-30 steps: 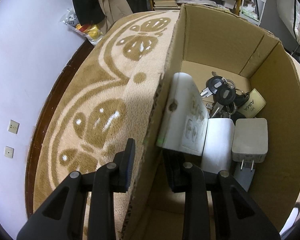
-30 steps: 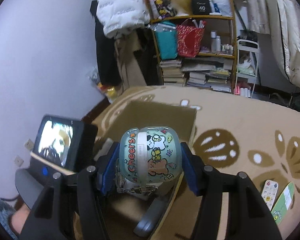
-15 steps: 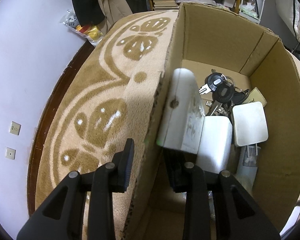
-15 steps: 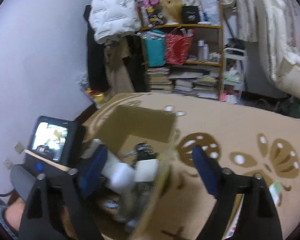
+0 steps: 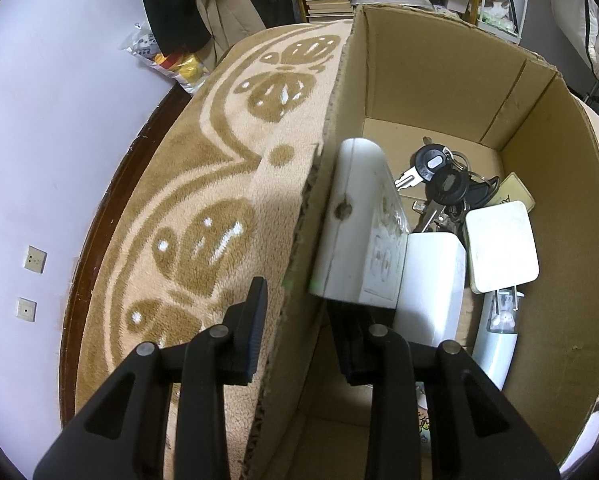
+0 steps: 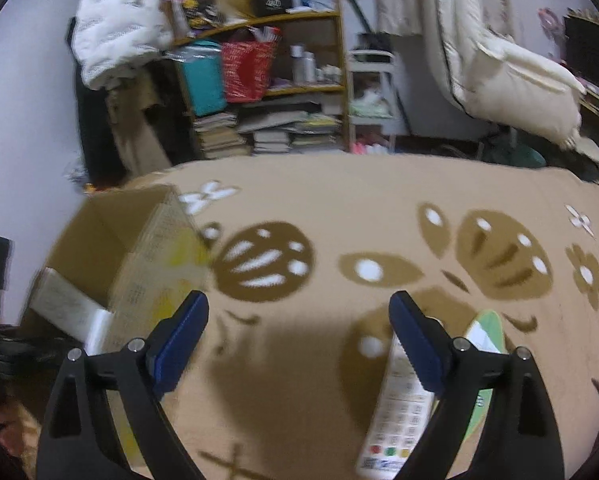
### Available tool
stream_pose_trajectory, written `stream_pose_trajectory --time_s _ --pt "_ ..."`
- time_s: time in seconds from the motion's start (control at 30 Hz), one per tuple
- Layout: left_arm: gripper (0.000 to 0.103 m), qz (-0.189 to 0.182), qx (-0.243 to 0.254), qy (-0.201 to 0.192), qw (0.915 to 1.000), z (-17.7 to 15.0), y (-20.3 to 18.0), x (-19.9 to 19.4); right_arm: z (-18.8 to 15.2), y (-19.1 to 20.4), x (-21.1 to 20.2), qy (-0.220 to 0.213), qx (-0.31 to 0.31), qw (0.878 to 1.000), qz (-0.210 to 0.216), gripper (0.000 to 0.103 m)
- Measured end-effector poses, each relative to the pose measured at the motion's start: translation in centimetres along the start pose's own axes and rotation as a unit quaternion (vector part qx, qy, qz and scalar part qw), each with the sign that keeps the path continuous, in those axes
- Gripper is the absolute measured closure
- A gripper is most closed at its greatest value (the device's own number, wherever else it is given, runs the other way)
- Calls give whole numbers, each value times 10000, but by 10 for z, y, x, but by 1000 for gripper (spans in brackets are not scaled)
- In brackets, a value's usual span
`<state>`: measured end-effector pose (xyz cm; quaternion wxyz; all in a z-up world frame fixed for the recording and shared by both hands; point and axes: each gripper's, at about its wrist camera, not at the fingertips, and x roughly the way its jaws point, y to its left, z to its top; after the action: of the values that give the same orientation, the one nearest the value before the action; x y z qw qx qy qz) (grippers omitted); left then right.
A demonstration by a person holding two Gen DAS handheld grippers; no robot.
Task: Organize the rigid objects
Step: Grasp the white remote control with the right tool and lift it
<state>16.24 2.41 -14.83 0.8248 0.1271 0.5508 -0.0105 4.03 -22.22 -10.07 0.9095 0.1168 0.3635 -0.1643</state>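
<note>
A cardboard box point(image 5: 451, 92) stands on the patterned rug. Inside lie a white power strip point(image 5: 359, 232), a white block point(image 5: 431, 284), a white charger point(image 5: 499, 252), a bunch of keys point(image 5: 439, 180) and a pale bottle point(image 5: 495, 344). My left gripper point(image 5: 299, 324) straddles the box's left wall, one finger outside, one inside, pinching the cardboard. My right gripper point(image 6: 299, 332) is open and empty above the rug, right of the box point(image 6: 111, 252). A white remote point(image 6: 399, 412) and a green flat item point(image 6: 487, 332) lie under its right finger.
A bookshelf point(image 6: 259, 80) with books and bags stands beyond the rug. A pale padded chair point(image 6: 511, 64) is at the far right. A purple wall point(image 5: 51, 128) and dark wooden floor edge point(image 5: 111, 208) border the rug on the left.
My right gripper opened and let go of the cartoon-printed tin over the box, then swung right over the rug toward the remote. The left gripper stayed on the box wall.
</note>
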Motion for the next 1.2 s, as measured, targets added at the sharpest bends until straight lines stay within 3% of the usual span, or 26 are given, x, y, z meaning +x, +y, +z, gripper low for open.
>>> stream_pose_trajectory --time_s 0.47,0.57,0.73,0.93,1.0,1.03,1.07,1.2 --pt "72 106 21 16 9999 1 -5 -2 -36 -65 41 723 1025 9893 -750 9" --pt "71 123 24 20 9999 1 -6 -3 -45 -72 49 953 1197 9852 -768 23" --pt "71 109 18 25 9999 1 -4 -2 -51 -72 56 1106 1305 9835 -583 35" --pt "71 117 23 24 9999 1 -4 -1 -54 -66 60 1107 1416 9819 -591 35" --pt "71 119 20 25 9999 2 -4 -2 -55 -65 60 1108 1429 9815 -635 41" --pt "71 121 25 24 9999 2 -4 -2 -55 -65 61 1131 1405 9808 -736 53" --pt "71 121 26 23 9999 2 -4 -2 -55 -65 61 1149 1362 9805 -831 57" --pt "71 114 19 23 9999 2 -3 -2 -50 -66 59 1106 1307 9819 -815 59"
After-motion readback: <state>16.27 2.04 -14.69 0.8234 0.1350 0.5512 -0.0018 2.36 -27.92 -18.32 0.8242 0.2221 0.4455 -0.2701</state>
